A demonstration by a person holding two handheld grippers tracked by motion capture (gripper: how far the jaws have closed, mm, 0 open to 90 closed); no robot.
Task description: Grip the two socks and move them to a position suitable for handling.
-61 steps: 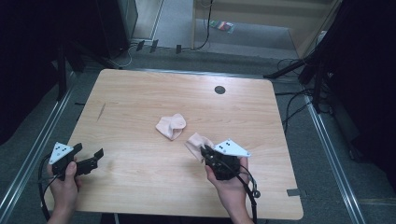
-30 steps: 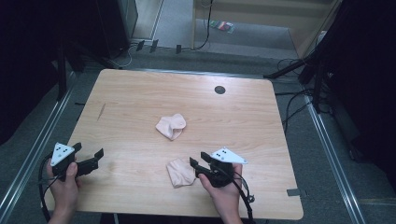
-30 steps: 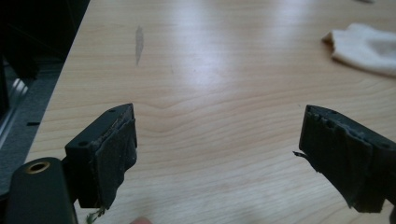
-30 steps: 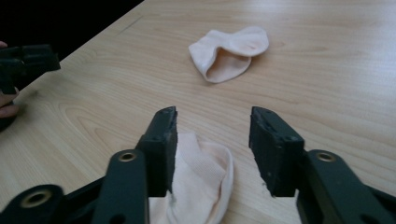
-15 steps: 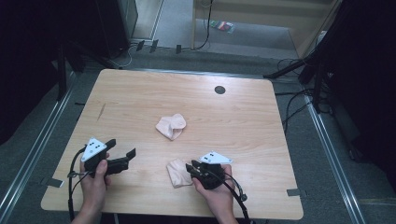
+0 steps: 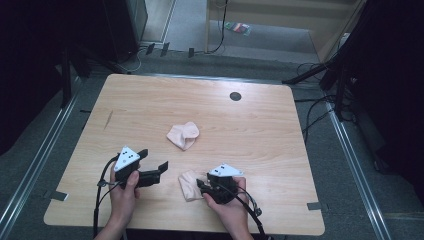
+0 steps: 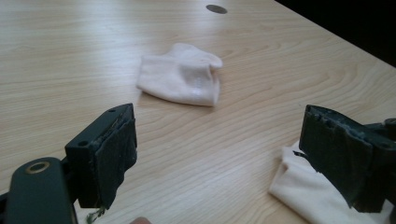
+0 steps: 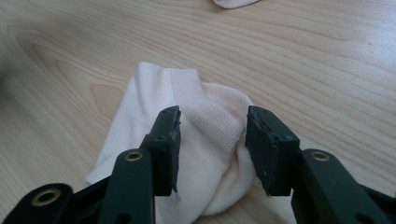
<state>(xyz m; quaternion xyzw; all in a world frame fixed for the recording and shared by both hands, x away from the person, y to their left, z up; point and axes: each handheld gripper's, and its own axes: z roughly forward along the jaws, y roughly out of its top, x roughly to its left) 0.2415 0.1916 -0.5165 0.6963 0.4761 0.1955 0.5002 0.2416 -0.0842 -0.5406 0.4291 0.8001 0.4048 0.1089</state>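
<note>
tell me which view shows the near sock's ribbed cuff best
The right gripper view: the near sock lies close between the open jaws, its ribbed cuff band plain. The high view shows it small by the right gripper. The left gripper view catches only its edge behind one jaw.

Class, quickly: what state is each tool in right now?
Left tool: open, holding nothing.
Right tool: open, jaws astride the near sock, not clamped.
</note>
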